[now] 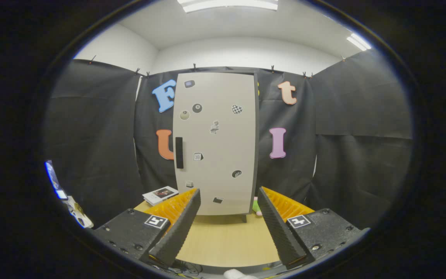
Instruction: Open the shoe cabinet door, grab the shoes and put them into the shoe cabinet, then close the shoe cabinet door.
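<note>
Pale-grey shoe cabinet door (215, 143) stands closed beyond the gripper (229, 205), its 2 fingers spread and empty. Closed fits both ends; any pull should take the dark handle (179, 152) squarely.

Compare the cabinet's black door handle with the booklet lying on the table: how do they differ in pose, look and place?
The handle is a plain black bar standing upright on the closed cabinet door, near its left edge; the booklet lies flat on the table, pale with a dark picture on its cover, left of the cabinet's foot. The handle sits well above the open gripper; the booklet is just beyond its left finger. Both are untouched.
</note>
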The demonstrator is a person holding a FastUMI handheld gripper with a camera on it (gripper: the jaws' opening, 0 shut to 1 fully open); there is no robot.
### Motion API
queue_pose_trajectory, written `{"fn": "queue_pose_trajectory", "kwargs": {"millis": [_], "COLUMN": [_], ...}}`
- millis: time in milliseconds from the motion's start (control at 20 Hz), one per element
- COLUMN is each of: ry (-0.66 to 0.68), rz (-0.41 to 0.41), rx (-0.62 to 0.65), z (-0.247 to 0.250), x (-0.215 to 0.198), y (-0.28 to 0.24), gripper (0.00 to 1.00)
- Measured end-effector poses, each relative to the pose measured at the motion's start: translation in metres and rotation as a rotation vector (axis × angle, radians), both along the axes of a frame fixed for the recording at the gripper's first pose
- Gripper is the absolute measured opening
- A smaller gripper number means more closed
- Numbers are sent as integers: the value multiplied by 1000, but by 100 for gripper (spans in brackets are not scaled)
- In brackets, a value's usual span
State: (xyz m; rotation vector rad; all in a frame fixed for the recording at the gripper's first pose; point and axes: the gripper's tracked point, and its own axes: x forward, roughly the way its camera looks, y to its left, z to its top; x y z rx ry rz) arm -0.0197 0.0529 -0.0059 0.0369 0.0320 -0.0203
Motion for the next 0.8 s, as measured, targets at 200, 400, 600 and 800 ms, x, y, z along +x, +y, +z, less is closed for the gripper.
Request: {"fn": "queue_pose_trajectory", "kwargs": {"millis": [200, 400, 600, 800], "ry": [3, 12, 16, 21], "rz": [-9, -3, 7, 4], "rx": [0, -1, -1, 0], "z": [-1, -5, -8, -10], "x": [0, 1, 1, -1], "y": [-3, -1, 0, -2], "gripper": [97, 97, 97, 97]}}
